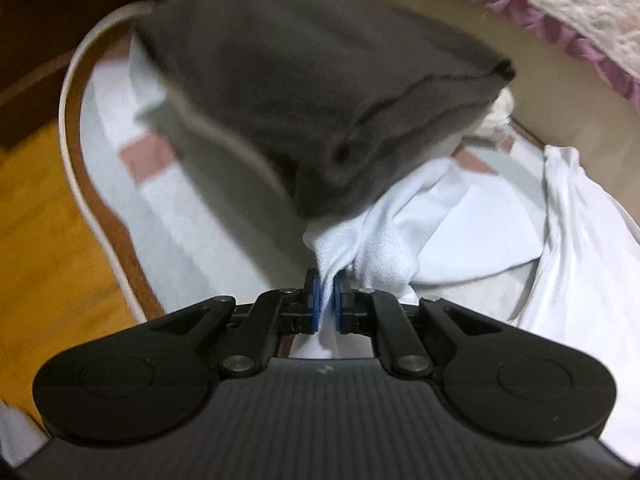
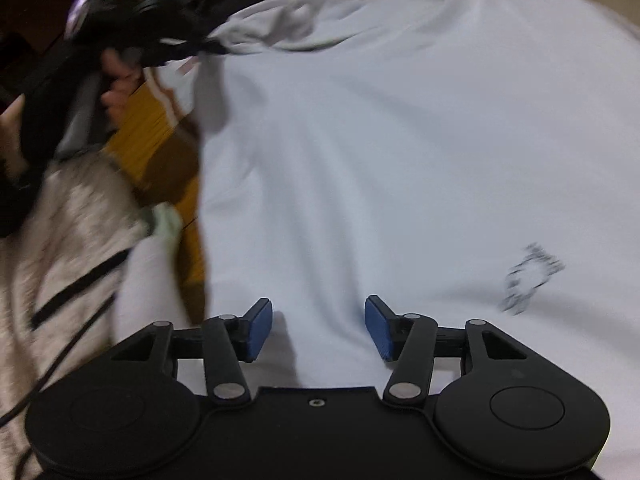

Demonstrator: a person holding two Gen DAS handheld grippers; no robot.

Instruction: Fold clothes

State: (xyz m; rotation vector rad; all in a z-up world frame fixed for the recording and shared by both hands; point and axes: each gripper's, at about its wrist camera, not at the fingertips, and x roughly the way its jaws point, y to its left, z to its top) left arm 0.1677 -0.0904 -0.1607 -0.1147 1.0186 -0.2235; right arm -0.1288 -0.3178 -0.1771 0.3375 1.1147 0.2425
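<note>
A white garment (image 1: 420, 232) lies spread on the table, and my left gripper (image 1: 327, 300) is shut on a bunched fold of it, the cloth pinched between the blue pads. Just beyond that fold a folded dark grey garment (image 1: 312, 92) rests on the table. In the right wrist view the same white garment (image 2: 400, 140) fills the frame, with a small grey print (image 2: 528, 276) on it. My right gripper (image 2: 319, 330) hovers low over this cloth with its jaws open and nothing between the pads. The left gripper (image 2: 208, 46) appears at the upper left, clamped on the cloth's corner.
The table has a pale patterned cover and a white rounded rim (image 1: 70, 128), with wooden floor (image 1: 36, 248) beyond it. A quilted purple-edged bedspread (image 1: 580, 20) lies at the far right. A person's hand (image 2: 116, 88) and fuzzy beige sleeve (image 2: 68, 232) are at the left.
</note>
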